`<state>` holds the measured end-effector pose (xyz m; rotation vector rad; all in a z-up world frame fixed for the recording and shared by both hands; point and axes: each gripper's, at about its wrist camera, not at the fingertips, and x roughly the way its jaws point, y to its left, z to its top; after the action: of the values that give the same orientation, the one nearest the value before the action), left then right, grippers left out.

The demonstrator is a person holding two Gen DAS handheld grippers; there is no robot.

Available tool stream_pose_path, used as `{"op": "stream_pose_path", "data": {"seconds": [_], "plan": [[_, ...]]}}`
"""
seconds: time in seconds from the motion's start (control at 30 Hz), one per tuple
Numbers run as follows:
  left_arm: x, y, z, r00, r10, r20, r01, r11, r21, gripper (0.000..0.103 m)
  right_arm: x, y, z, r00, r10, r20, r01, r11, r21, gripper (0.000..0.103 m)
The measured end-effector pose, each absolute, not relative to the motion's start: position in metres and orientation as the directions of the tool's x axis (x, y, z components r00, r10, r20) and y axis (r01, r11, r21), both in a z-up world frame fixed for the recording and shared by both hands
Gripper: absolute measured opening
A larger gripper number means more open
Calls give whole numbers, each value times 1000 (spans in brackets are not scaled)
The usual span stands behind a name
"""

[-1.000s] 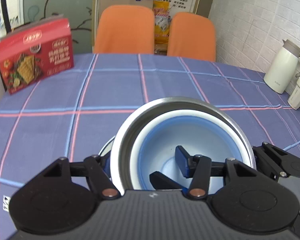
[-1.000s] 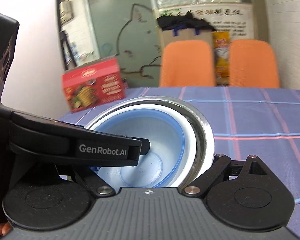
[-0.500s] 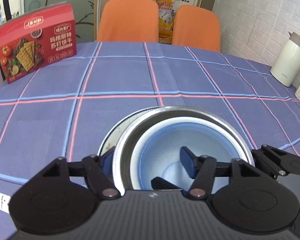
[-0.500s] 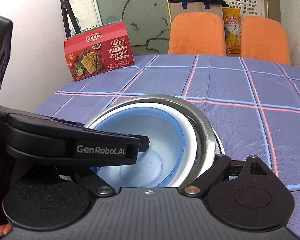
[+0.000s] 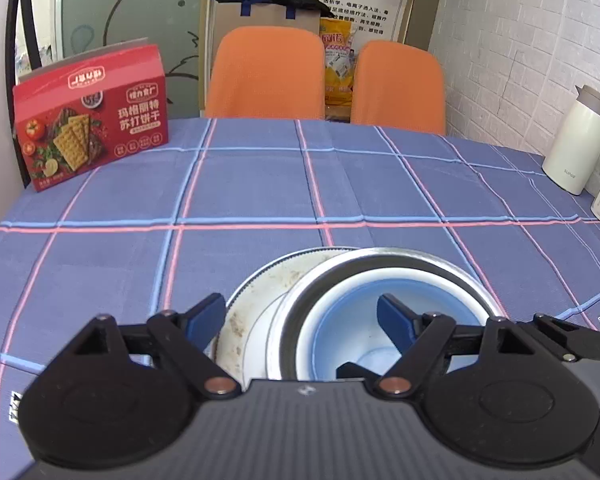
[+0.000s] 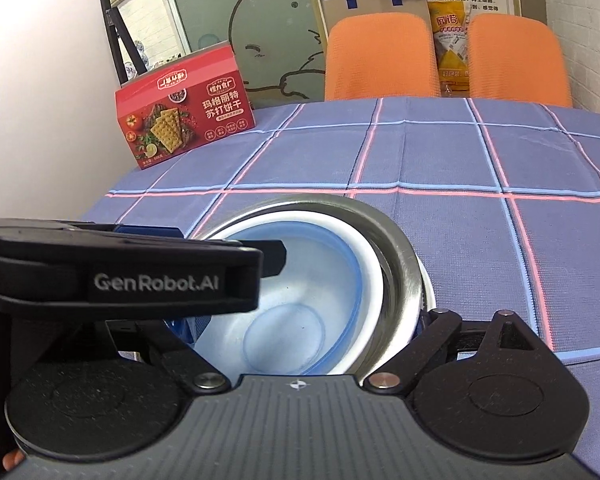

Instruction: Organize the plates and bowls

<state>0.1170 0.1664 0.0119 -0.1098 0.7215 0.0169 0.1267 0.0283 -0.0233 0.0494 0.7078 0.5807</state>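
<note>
A steel bowl with a blue-and-white bowl nested inside sits on a dirty white plate on the checked tablecloth. My left gripper is open, its blue fingers spread wide; one finger is left of the plate, the other over the blue bowl. In the right wrist view the steel bowl and blue bowl lie between my right gripper's fingers. The right gripper is open around the stack. The left gripper's body crosses the left of that view.
A red cracker box stands at the table's far left. Two orange chairs stand behind the table. A white thermos jug and a cup stand at the right edge by the brick wall.
The left gripper has opened and drawn back from the steel bowl's rim. The stack now rests on the plate, lower than before.
</note>
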Motion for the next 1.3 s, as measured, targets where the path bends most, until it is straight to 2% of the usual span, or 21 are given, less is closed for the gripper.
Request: {"op": "stream_pose_path", "data": {"seconds": [0.17, 0.3, 0.43, 0.57, 0.83, 1.07, 1.3], "plan": [[108, 164, 18, 765, -15, -644, -60, 994, -94, 80, 121, 22, -18, 635, 510, -581, -465, 852, 240, 79], [99, 165, 24, 777, -8, -629, -64, 994, -92, 80, 119, 30, -19, 612, 492, -619, -493, 849, 188, 79], [94, 167, 28, 785, 6, -620, -76, 993, -86, 80, 118, 27, -22, 595, 510, -621, -505, 839, 204, 79], [94, 166, 30, 787, 8, -616, -83, 992, -93, 80, 119, 12, -15, 621, 525, -583, -465, 845, 266, 79], [93, 171, 33, 792, 35, -610, -100, 992, -73, 80, 123, 29, -18, 595, 528, -606, -505, 832, 229, 80], [89, 170, 35, 798, 27, -602, -104, 990, -94, 80, 120, -4, 2, 693, 483, -535, -441, 871, 217, 79], [63, 148, 47, 829, 8, -559, -63, 995, -79, 80, 105, -43, 2, 768, 388, -509, -328, 922, 207, 80]]}}
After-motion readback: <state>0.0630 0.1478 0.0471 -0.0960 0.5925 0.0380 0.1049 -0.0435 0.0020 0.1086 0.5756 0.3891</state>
